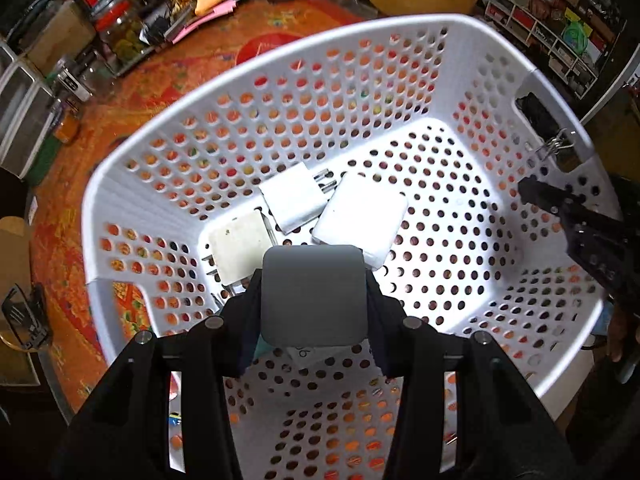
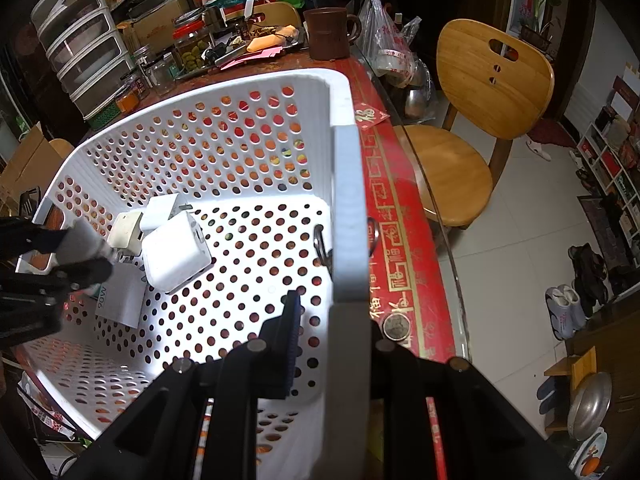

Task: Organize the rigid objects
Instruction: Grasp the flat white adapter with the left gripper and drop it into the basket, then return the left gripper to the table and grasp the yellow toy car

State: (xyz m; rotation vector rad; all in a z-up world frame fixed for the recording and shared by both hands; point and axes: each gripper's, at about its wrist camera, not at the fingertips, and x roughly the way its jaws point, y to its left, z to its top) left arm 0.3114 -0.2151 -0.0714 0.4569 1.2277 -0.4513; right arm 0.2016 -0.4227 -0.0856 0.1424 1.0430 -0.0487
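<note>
Basket of white perforated plastic sat on the orange-and-red patterned surface, filling both views. Left hand-held gripper was closed on a grey square charger, its two fingers pressed against the charger's sides, held above the basket floor toward the 6 o'clock side in the left wrist view. Just beyond it, at about 12 o'clock from the grey charger, three white chargers lay clustered on the basket floor: a yellowed one, a pronged one and a larger one, touching or overlapping one another. A white card marked "90W" lay on the floor beneath the left gripper.

Right hand-held gripper was clamped on the basket's rim at the 3 o'clock wall, one finger inside, the other outside. A metal binder clip hung on that wall just ahead. A wooden chair stood beyond the surface's edge.
</note>
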